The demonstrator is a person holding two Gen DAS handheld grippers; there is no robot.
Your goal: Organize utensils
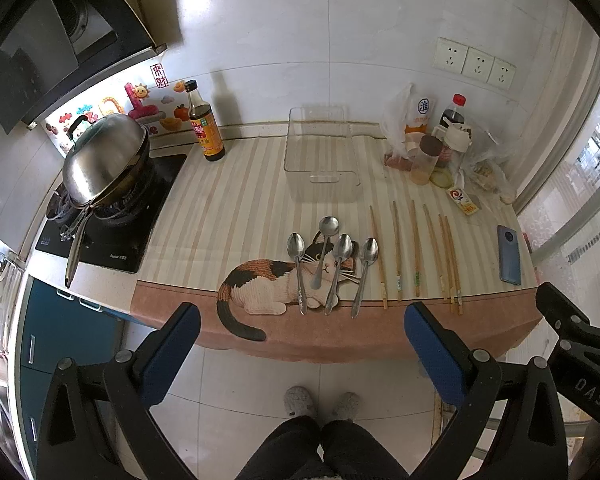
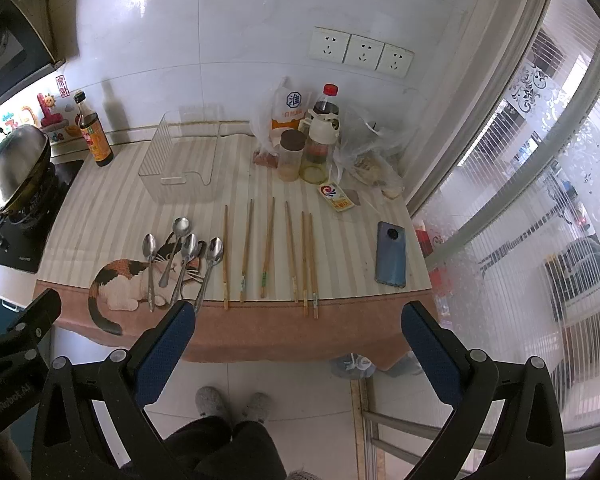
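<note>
Clearly nothing has been sorted yet. Nearest the cameras, the left gripper [image 1: 302, 344] and the right gripper [image 2: 298, 340] both hang off the front edge of the counter [image 1: 380, 336], above the floor, each with its blue pads spread wide apart and nothing between them. Below them the person's legs and slippers [image 1: 320, 404] show on the tiles.

Along the front edge, four spoons [image 1: 332, 264] lie on the cat picture of the mat [image 1: 228, 208], handles toward the person, close together but mostly apart; the second from the left sits a little farther back. Just to their right, six chopsticks [image 1: 418, 256] lie in a rough row, the two rightmost nearly touching. All of these are left to move.

Behind the spoons, near the middle of the counter, stands the clear bin [image 1: 320, 152], empty, which I judge to be the destination; the way to it looks free.

At the right edge lies a phone [image 1: 509, 256], near the chopsticks, so a reach there wants care. At the back right corner crowd jars, bottles and bags [image 1: 436, 140]; at the back left a sauce bottle [image 1: 205, 128], and beyond it a lidded wok [image 1: 106, 156] on the stove.
</note>
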